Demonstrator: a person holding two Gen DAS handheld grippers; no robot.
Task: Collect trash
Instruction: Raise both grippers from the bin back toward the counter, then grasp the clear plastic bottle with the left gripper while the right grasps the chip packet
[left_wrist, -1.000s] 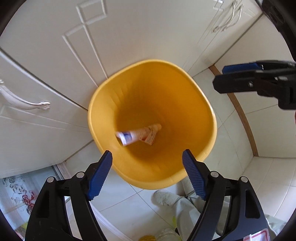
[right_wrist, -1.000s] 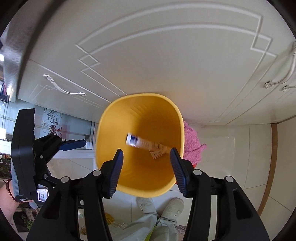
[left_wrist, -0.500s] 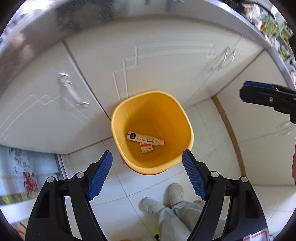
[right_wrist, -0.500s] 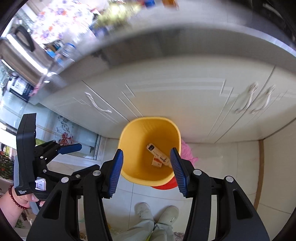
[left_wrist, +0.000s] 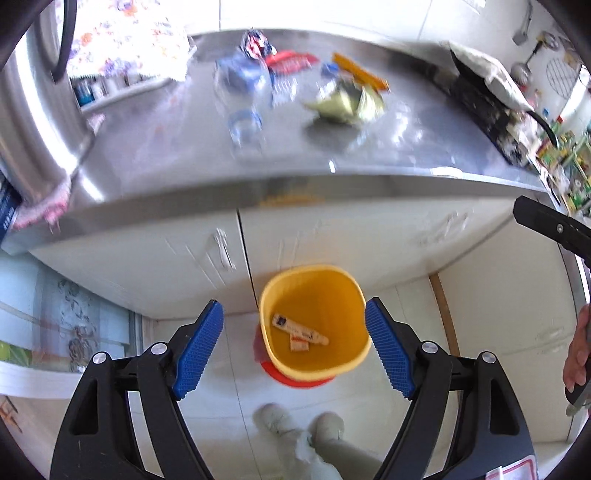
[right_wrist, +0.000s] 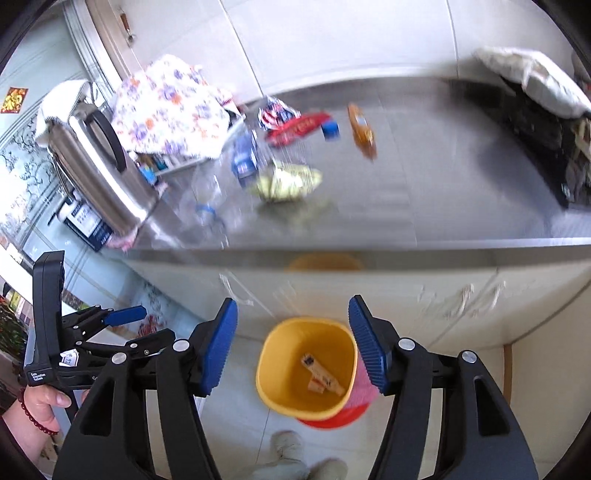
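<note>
Both grippers are empty: left gripper (left_wrist: 293, 349) spread wide, right gripper (right_wrist: 293, 345) just been opening. Yellow bin (left_wrist: 314, 369) sits on the floor below, with a box (left_wrist: 300, 329) inside.

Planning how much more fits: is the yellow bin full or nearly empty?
Nearly empty. The yellow bin holds only a tube and a small carton on its bare bottom.

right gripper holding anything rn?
No, the right gripper is open with nothing between its pads; the yellow bin shows through the gap, far below.
</note>
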